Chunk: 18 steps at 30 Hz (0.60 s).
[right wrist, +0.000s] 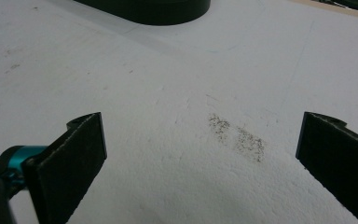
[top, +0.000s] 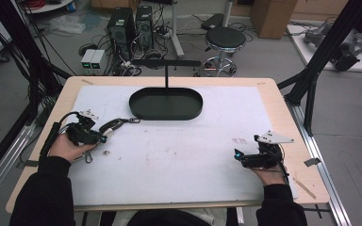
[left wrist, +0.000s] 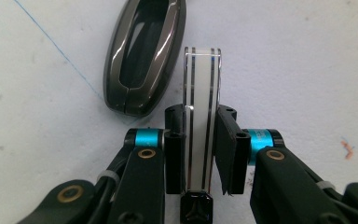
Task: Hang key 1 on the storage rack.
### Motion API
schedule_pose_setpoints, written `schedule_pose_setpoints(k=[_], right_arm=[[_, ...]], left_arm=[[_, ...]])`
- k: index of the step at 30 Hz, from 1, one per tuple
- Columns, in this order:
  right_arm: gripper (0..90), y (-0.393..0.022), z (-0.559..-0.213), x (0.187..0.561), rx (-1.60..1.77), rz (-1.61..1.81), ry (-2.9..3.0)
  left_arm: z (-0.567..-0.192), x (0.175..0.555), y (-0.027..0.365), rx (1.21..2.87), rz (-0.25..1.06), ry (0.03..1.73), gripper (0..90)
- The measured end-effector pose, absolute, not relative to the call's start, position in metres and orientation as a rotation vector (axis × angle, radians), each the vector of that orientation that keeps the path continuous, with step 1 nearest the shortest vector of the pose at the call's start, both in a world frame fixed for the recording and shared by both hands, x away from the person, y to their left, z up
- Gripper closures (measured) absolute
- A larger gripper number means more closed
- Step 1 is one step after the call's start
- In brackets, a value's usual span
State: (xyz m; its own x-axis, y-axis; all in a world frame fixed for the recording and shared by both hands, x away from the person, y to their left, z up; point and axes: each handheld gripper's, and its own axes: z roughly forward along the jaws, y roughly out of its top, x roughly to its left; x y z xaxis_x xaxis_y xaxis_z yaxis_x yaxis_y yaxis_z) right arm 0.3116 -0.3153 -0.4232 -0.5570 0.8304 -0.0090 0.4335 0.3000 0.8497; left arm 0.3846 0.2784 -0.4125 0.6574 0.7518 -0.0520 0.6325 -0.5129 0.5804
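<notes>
My left gripper (left wrist: 200,121) is shut on a thin white slab with dark stripes (left wrist: 201,84), held on edge just above the white mat. Just beyond it to the left lies a glossy dark grey oval fob (left wrist: 144,56) with a long slot. In the high view the left gripper (top: 103,137) is at the table's left, with the grey fob (top: 114,125) in front of its tips and a small ring (top: 134,120) at the fob's far end. My right gripper (top: 238,155) rests at the right, its jaws (right wrist: 200,135) open over bare mat.
A black oval tray (top: 166,115) sits at the back middle of the white mat (top: 179,160), and its edge (right wrist: 144,14) shows in the right gripper view. A small metal bit (top: 106,152) and a ring (top: 88,157) lie near the left hand. A smudge (right wrist: 237,135) marks the mat.
</notes>
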Motion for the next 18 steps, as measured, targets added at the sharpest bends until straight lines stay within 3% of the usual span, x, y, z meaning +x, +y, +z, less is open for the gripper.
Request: schedule_pose_setpoints(k=[18], right_arm=[[0.8, -0.314, -0.425, 0.312, 1.119, 1.152, 2.132]], left_arm=[[-0.366, 0.368, 0.273, 2.293, 0.418, 0.858, 74.7]])
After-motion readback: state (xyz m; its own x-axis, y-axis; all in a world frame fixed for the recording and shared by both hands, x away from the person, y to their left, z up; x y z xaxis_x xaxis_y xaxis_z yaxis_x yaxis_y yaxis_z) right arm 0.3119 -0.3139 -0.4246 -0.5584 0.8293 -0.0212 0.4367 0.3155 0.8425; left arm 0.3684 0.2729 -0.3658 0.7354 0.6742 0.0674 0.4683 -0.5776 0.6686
